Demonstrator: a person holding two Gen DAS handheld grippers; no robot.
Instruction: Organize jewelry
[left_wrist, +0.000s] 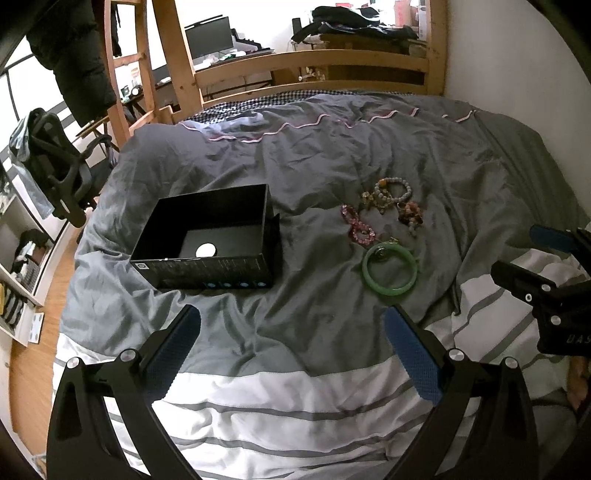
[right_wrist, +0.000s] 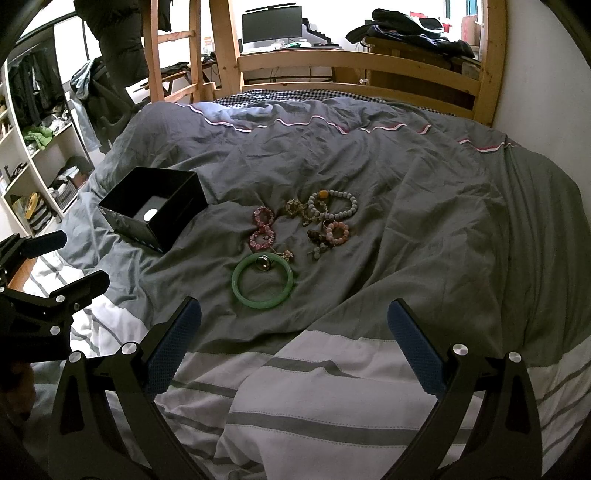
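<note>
An open black box (left_wrist: 207, 236) (right_wrist: 153, 206) sits on the grey duvet; a white disc lies on its floor. To its right lies a cluster of jewelry: a green jade bangle (left_wrist: 389, 271) (right_wrist: 263, 285) with a metal ring (right_wrist: 263, 263) inside it, a pink bead bracelet (left_wrist: 357, 223) (right_wrist: 262, 227), a grey bead bracelet (left_wrist: 393, 190) (right_wrist: 334, 205) and a pale pink bead bracelet (right_wrist: 337, 232). My left gripper (left_wrist: 291, 332) is open and empty, short of the box and bangle. My right gripper (right_wrist: 293, 325) is open and empty, just short of the bangle.
The bed has a wooden frame (right_wrist: 354, 62) at the far end and a ladder (left_wrist: 125, 74) at the left. A white wall (right_wrist: 546, 81) runs along the right. Shelves (right_wrist: 37, 166) and a chair (left_wrist: 55, 166) stand left of the bed.
</note>
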